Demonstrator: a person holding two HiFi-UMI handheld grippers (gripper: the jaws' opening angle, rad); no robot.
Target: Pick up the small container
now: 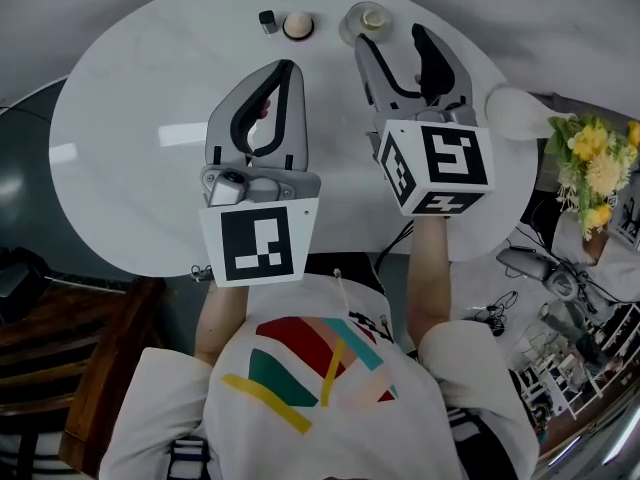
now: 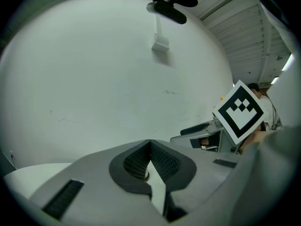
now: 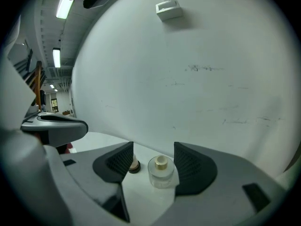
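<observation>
- Small container [image 1: 372,18]: clear jar with a gold cap, upright on the white round desk [image 1: 130,128].
- Right claw [image 3: 154,164]: jaws wide and empty. The container stands just ahead of their gap, untouched, so the claw looks lined up for the grasp.
- Left claw [image 2: 150,147]: jaws together, nothing held, off to the container's left. It seems idle.
- Beige-topped puck [image 1: 297,25] and small dark block [image 1: 268,21]: just left of the container.

Your white T-shirt [image 1: 330,408] bears red, teal and yellow stripes. Your grey left gripper [image 1: 287,68] and right gripper [image 1: 391,43] carry black-and-white marker cubes [image 1: 437,166].
</observation>
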